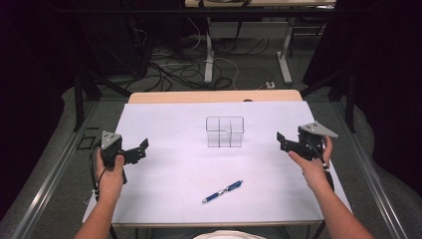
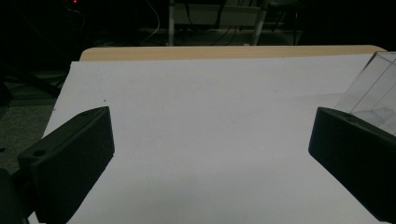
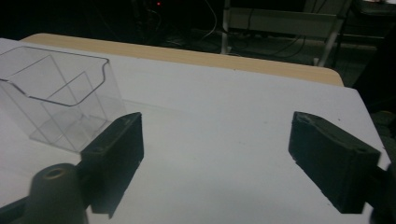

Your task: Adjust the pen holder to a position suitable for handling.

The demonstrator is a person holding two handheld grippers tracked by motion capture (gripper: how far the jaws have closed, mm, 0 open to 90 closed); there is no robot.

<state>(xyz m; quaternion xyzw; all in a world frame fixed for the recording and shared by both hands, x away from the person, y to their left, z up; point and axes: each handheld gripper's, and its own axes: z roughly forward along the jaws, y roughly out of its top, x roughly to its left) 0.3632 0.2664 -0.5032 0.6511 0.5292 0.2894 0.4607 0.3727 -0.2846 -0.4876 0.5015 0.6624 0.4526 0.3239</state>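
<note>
Both grippers idle with jaws spread and nothing between them: left gripper (image 1: 135, 152) over the left edge of the white table (image 1: 164, 174), right gripper (image 1: 287, 142) over the right edge, each pointing inward. The pen (image 1: 223, 191) lies flat in the near-centre, nearer the person than both grippers, well apart from each and a touch closer to the right one; its long axis runs diagonally, tip end near-left, cap end far-right. The clear organizer (image 1: 225, 132) stands upright beyond it, mid-table between the grippers, so I'd guess the right one drops back and inward with its jaws set across that diagonal.
</note>
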